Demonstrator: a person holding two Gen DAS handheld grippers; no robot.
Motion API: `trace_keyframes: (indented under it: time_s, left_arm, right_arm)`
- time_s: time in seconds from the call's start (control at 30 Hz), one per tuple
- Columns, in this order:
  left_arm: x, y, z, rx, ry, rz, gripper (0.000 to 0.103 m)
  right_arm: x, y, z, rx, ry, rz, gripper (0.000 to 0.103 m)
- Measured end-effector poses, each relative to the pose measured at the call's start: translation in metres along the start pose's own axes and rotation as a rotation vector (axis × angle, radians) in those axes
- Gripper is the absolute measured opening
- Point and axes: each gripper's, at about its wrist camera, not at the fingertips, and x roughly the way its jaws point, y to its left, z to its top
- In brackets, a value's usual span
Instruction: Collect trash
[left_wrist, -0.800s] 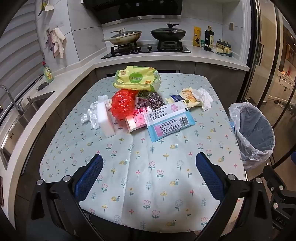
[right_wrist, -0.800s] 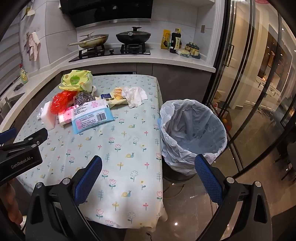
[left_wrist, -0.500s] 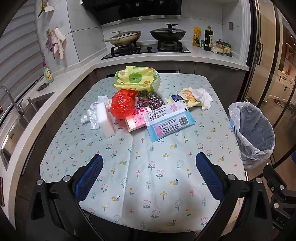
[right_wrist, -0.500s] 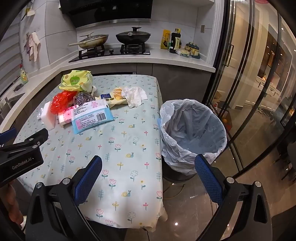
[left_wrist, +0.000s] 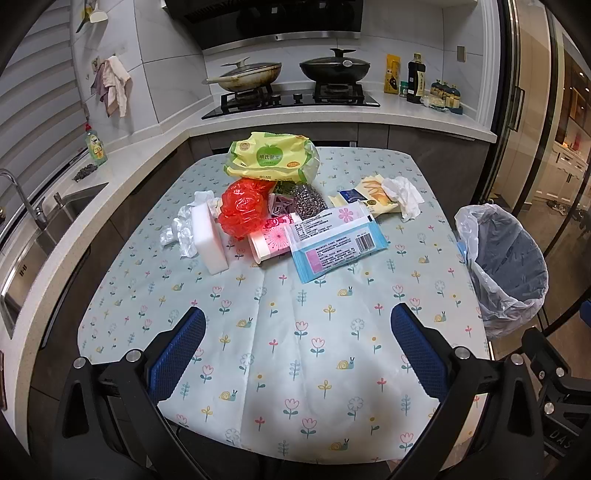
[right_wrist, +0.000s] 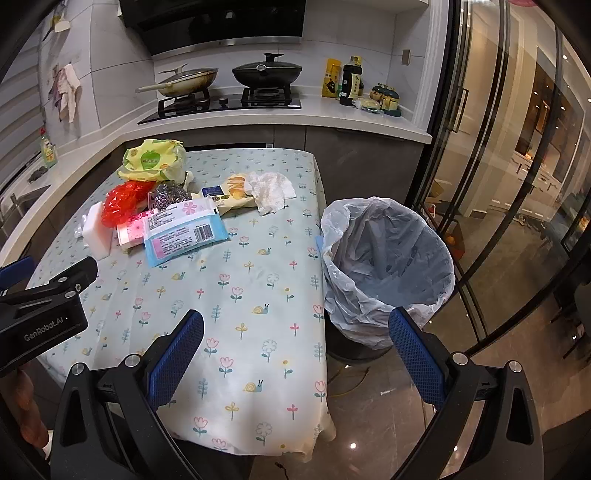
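Lying heaped at twelve o'clock on the table (left_wrist: 295, 362), the trash (left_wrist: 295, 218) is untouched; both the left gripper (left_wrist: 297, 343) and right gripper (right_wrist: 295, 343) are held wide apart, empty; the bin (right_wrist: 388, 258) is seen at two o'clock.

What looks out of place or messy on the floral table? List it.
A heap of trash sits on the floral tablecloth: a crumpled red plastic bag, a crumpled white tissue and a blue wipes packet lying askew. The white-lined bin beside the table appears empty. Nothing looks spilled or broken.
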Motion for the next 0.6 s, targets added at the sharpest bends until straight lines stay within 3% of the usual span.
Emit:
trace_keyframes:
  time_s: [0.6]
  left_arm:
    - [-0.0022,0.0000,0.0028,-0.005,-0.008,-0.001,0.096]
  right_arm:
    - [-0.0007,0.0028,0.0015,-0.008,-0.004,0.002,0.096]
